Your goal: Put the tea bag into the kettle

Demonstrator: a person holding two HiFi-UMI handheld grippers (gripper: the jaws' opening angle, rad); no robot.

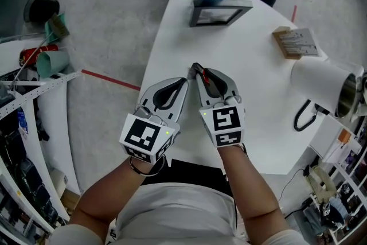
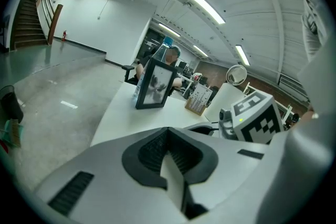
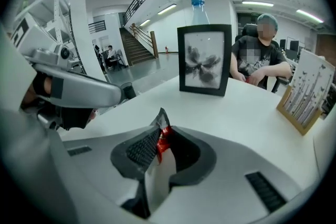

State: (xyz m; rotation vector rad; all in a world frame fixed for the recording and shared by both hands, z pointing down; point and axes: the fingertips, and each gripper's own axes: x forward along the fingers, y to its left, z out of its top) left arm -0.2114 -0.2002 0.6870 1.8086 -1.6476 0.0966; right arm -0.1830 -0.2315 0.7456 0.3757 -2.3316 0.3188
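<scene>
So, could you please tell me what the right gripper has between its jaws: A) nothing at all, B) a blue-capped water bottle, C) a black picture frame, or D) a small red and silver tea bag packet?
D: in the right gripper view, the right gripper is closed on the small red and silver tea bag packet, with the packet's tip sticking out in front.

Head view: I look steeply down from the table's [image 1: 258, 100] near edge, close above the left gripper [image 1: 186, 81] and right gripper [image 1: 196, 69]. Both gripper views sit low, looking along their jaws to the far edge. They share the picture frame [image 2: 155, 84] and water bottle [image 3: 198, 9]. Frame larger in the right one.
</scene>
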